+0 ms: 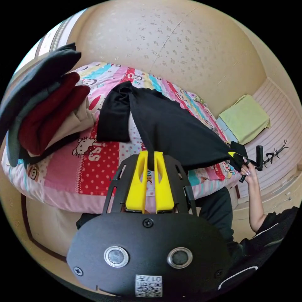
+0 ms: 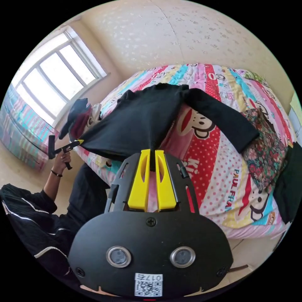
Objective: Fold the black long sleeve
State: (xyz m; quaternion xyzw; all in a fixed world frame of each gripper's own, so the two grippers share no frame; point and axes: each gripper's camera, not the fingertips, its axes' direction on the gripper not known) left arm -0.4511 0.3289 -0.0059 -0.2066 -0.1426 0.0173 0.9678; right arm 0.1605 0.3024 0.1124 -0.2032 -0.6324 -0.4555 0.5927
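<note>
Both grippers, the left [image 1: 151, 160] and the right [image 2: 152, 160], have their jaws closed on the hem of the black shirt [image 1: 170, 129], holding it stretched above the bed [image 1: 94, 176], probably so the 2 sleeves hang free for folding.

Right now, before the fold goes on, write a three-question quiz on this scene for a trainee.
1. True or false: the left hand-held gripper is shut on the black long sleeve.
2. What lies beside the shirt on the bed in the left gripper view? A) a pile of folded clothes B) a laptop C) a pair of shoes
3. Fill in: the right hand-held gripper clamps the shirt's lower ____.

Key: 1 true; 2 A; 3 edge. Both hold the hem raised off the bed while a sleeve lies flat on the patterned cover.
</note>
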